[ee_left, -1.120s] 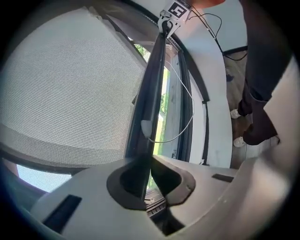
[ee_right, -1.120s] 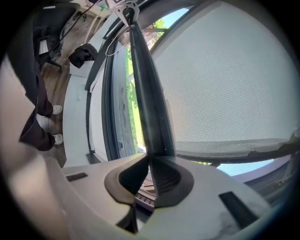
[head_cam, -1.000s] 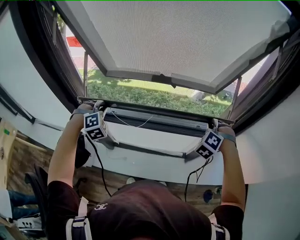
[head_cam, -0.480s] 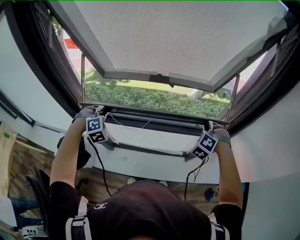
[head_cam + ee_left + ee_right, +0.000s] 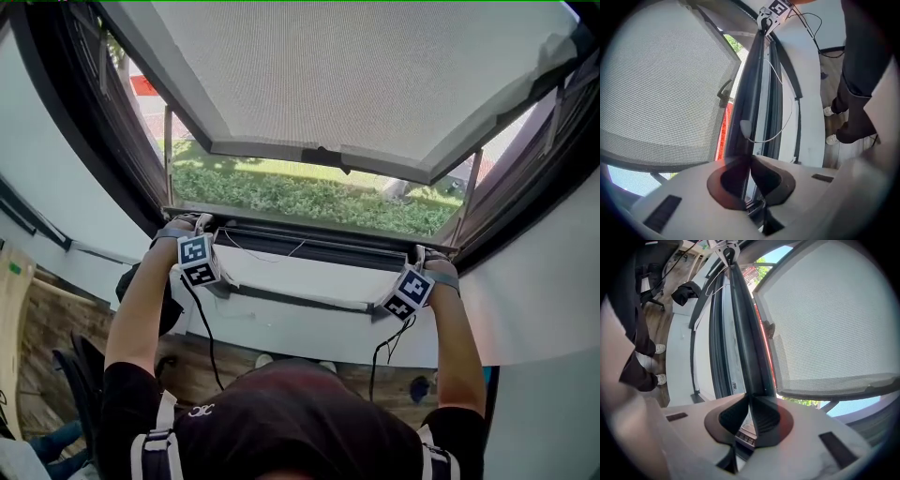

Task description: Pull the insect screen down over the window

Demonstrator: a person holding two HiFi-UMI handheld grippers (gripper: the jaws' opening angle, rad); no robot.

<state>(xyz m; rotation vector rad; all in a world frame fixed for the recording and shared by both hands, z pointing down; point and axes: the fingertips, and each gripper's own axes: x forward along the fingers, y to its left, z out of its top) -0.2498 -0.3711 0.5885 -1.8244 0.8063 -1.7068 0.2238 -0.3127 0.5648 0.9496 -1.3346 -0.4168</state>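
The insect screen's dark pull bar [image 5: 309, 236] runs across the window opening, just above the white sill [image 5: 309, 328]. My left gripper [image 5: 194, 227] is shut on the bar's left end and my right gripper [image 5: 418, 255] on its right end. In the left gripper view the bar [image 5: 749, 93] runs from between the jaws of the left gripper [image 5: 751, 157] away to the other gripper [image 5: 776, 7]. The right gripper view mirrors this: the bar [image 5: 745, 343] leaves the right gripper [image 5: 749, 397] toward the far gripper [image 5: 726, 247]. Whether mesh hangs above the bar I cannot tell.
The window sash [image 5: 356, 84], with a grey dotted pane, stands swung outward above a green hedge [image 5: 281, 192]. A thin white cord [image 5: 267, 251] hangs under the bar. Below are a wooden floor [image 5: 187, 361], a dark chair [image 5: 75, 375] at left, and cables trailing from both grippers.
The bar and both grippers sit slightly lower in the head view than a second ago. Both grips stay as they were.
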